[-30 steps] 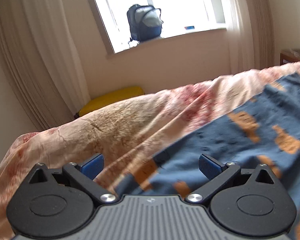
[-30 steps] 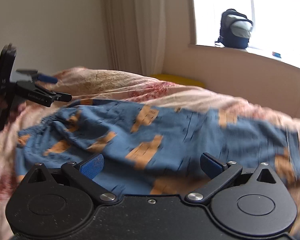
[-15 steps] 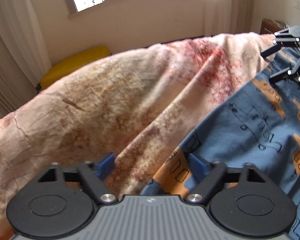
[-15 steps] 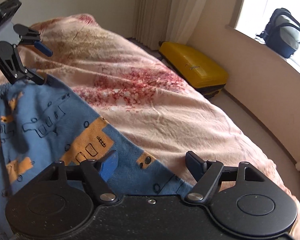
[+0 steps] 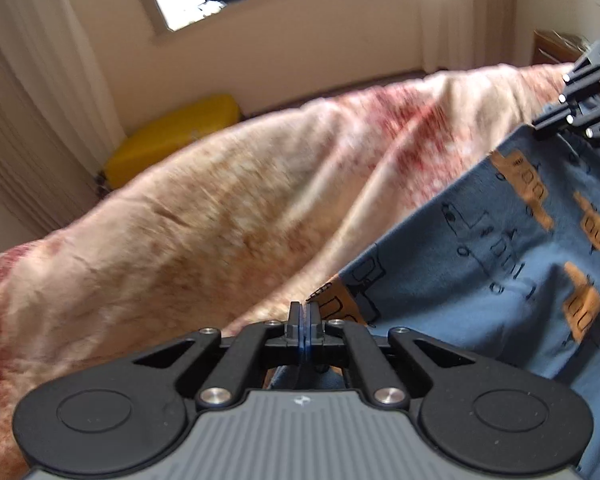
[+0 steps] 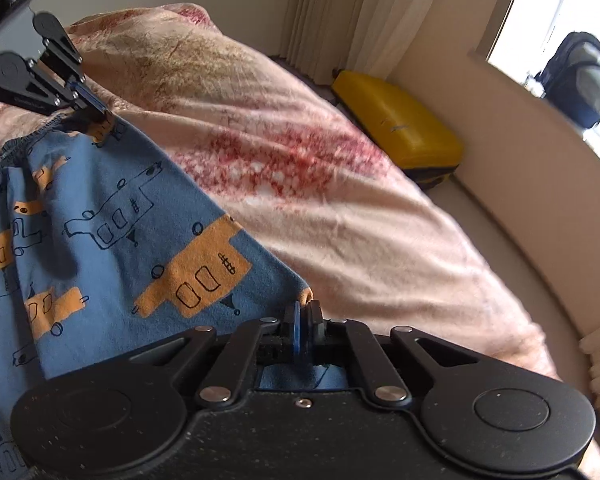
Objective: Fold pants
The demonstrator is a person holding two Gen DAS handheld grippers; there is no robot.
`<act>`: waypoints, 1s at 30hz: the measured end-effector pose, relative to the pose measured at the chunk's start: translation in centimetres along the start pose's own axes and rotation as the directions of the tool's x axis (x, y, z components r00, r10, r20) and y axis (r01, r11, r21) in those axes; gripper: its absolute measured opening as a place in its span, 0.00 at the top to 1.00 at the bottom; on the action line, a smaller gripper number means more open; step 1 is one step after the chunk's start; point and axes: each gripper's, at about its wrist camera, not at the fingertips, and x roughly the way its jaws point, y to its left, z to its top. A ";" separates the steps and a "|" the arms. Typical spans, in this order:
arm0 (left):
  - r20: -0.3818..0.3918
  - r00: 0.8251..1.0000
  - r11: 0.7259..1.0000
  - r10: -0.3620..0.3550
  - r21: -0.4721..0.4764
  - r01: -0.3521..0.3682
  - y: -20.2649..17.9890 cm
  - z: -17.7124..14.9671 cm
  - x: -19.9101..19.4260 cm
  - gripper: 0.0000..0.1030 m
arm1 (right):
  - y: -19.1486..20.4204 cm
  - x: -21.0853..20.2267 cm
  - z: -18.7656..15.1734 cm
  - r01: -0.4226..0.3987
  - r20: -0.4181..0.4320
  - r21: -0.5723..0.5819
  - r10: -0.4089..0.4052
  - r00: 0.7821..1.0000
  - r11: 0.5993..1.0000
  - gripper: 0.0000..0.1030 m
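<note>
Where the blanket [image 6: 340, 208] spreads, a suitcase [image 6: 396, 128] flanks it.

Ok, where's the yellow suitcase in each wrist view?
Left wrist: yellow suitcase at left of centre, on the floor beyond the blanket.
Right wrist: yellow suitcase at upper right, below the curtains.
Shared landmark: the backpack on the windowsill.

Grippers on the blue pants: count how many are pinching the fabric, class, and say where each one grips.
2. The left gripper is shut on the pants at the elastic waistband corner; the right gripper is shut on the far corner along the same edge.
</note>
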 end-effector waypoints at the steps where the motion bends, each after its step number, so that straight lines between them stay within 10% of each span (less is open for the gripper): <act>1: 0.033 0.999 0.999 0.043 -0.013 -0.042 0.0 0.2 -1.1 1.00 | 0.1 -0.4 0.4 0.036 0.027 -0.009 -0.036 0.999 0.999 0.98; 6: 0.172 0.959 0.974 0.226 -0.028 -0.224 -0.6 0.9 -3.5 1.00 | -0.1 -1.2 3.2 0.165 0.157 -0.013 -0.161 0.974 0.986 0.98; 10: 0.059 0.958 0.959 0.281 -0.063 -0.277 0.5 1.9 1.6 1.00 | -1.1 3.0 5.2 0.185 0.108 0.050 -0.189 0.976 0.981 0.98; 17: -0.047 0.979 0.972 0.200 -0.118 -0.204 1.9 0.7 6.6 0.99 | -1.4 8.0 4.9 0.171 0.015 0.084 -0.172 0.985 0.982 0.97; 30: 0.064 0.984 0.979 0.167 -0.133 -0.157 2.7 -0.4 -0.5 1.00 | 0.6 0.6 3.7 0.153 0.149 0.108 -0.169 0.974 0.982 0.99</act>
